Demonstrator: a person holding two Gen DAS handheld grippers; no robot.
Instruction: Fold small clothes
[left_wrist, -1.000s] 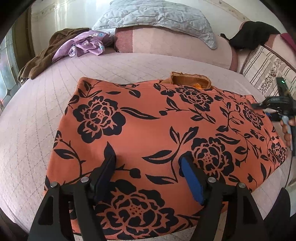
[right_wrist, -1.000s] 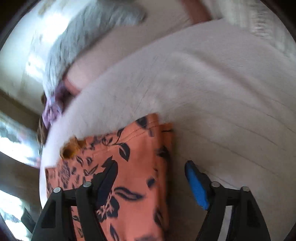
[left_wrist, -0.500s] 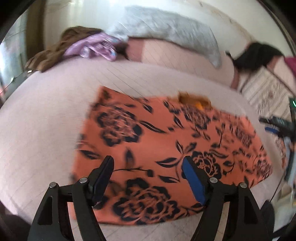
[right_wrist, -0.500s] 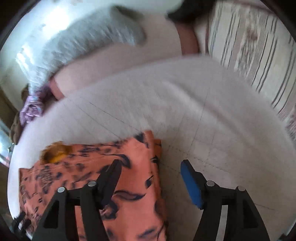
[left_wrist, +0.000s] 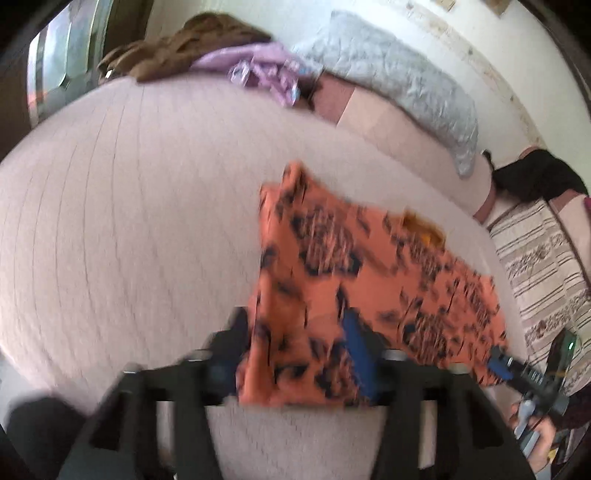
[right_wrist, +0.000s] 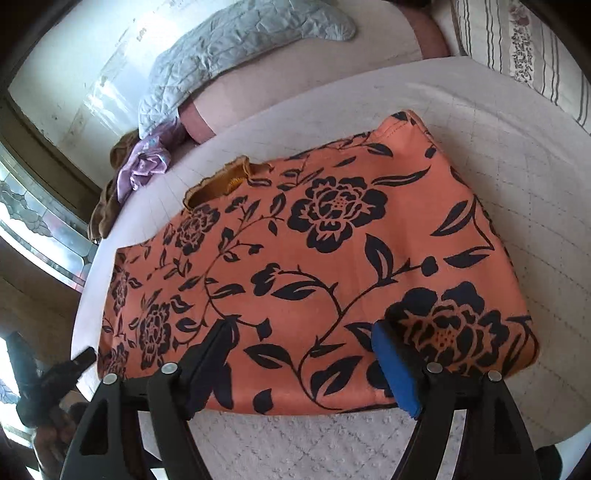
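Note:
An orange garment with black flower print (right_wrist: 314, 258) lies flat on the pale pink bed, folded into a rough rectangle, with a mustard collar (right_wrist: 221, 181) at its far edge. In the left wrist view the garment (left_wrist: 351, 295) is blurred. My left gripper (left_wrist: 295, 339) is open over the garment's near left corner. My right gripper (right_wrist: 303, 354) is open over the garment's near edge, toward its right end. Neither gripper holds cloth. The left gripper also shows at the lower left of the right wrist view (right_wrist: 70, 373).
A grey quilted pillow (right_wrist: 229, 48) lies at the head of the bed. A purple garment (right_wrist: 144, 162) and a brown one (left_wrist: 184, 48) are heaped at the far corner. A striped cushion (left_wrist: 543, 266) and a black cloth (left_wrist: 535, 177) are on the right.
My left gripper has swung left to the garment's left edge. My right gripper has moved from the right edge back over the garment's near edge. The garment has stayed in place.

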